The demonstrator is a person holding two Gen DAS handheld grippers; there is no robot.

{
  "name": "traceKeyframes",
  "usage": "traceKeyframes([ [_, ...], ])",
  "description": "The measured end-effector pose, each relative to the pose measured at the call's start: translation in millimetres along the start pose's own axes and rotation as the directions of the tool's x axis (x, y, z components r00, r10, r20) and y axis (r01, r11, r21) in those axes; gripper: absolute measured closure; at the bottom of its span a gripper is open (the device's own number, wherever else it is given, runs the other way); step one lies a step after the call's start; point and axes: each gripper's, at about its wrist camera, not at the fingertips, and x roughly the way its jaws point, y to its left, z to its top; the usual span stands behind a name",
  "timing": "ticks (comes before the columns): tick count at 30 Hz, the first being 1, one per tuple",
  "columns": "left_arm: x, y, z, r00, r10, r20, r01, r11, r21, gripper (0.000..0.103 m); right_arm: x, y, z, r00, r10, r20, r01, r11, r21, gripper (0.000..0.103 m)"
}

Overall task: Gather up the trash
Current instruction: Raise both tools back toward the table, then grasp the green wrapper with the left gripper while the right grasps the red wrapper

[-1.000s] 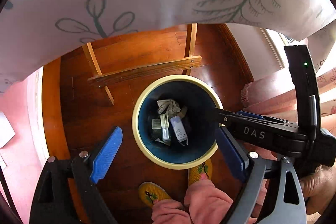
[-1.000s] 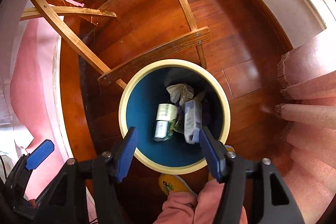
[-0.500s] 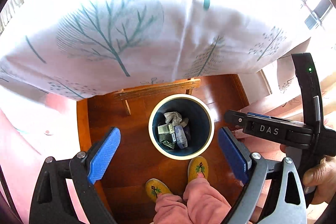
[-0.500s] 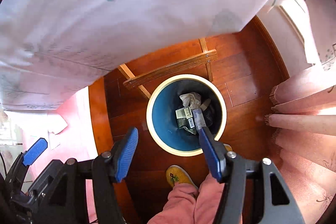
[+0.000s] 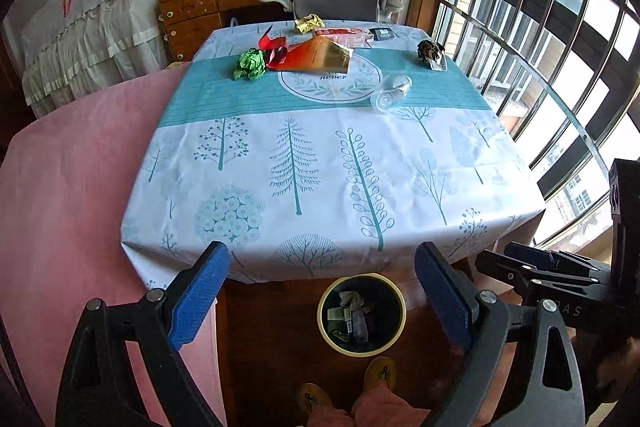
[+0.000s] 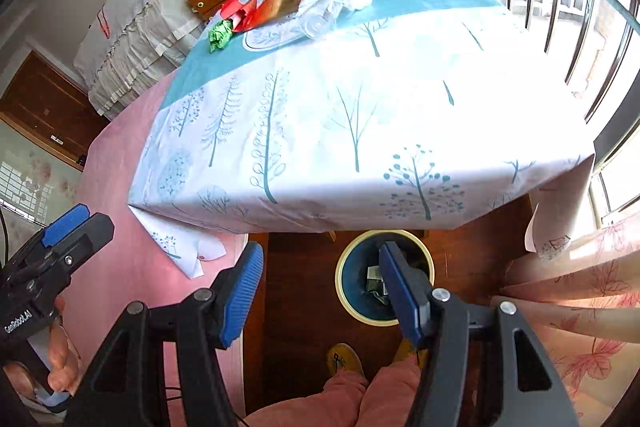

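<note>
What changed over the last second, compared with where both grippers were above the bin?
Both cameras lifted from close above the trash bin to table height. The left hand-held gripper and right hand-held gripper now face the tablecloth, where the green paper ball and clear plastic cup wait. Unchanged: both grippers open and empty, bin contents in place.

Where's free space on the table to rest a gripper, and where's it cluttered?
Free: the near half of the table, from the front edge up to the teal band. Smaller gap on the band left of the green wad. Crowded: far half, with the wad, red wrapper, orange bag, plastic cup, dark wad.
</note>
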Motion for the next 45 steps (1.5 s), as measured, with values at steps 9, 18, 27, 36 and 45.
traceKeyframes([
  [9, -32.8, 4.2, 68.1, 0.99, 0.108, 0.091, -0.101, 0.992, -0.075, 0.014, -38.0, 28.1, 78.0, 0.99, 0.088, 0.107, -0.068, 0.982, -0.179, 0.042],
  [18, 1.6, 32.4, 113.2, 0.984, 0.167, 0.062, -0.158, 0.978, -0.136, 0.014, -13.9, 42.9, 143.1, 0.989, 0.113, 0.098, -0.088, 0.97, -0.227, 0.042],
  [27, 97.2, 92.5, 180.7, 0.996, 0.087, -0.01, -0.088, 0.988, -0.127, 0.014, 45.9, 58.0, 204.6, 0.993, 0.065, 0.096, -0.052, 0.99, -0.134, 0.045],
  [36, 242.6, 151.4, 268.4, 0.985, -0.005, -0.171, -0.007, 0.998, -0.067, 0.014, 136.5, 80.3, 283.0, 0.998, 0.009, 0.067, -0.013, 0.998, 0.066, 0.05],
  [45, 356.3, 164.5, 298.8, 0.94, -0.104, -0.324, 0.094, 0.995, -0.045, 0.028, 227.7, 92.7, 339.6, 1.0, -0.002, 0.013, 0.0, 0.989, 0.15, 0.054],
])
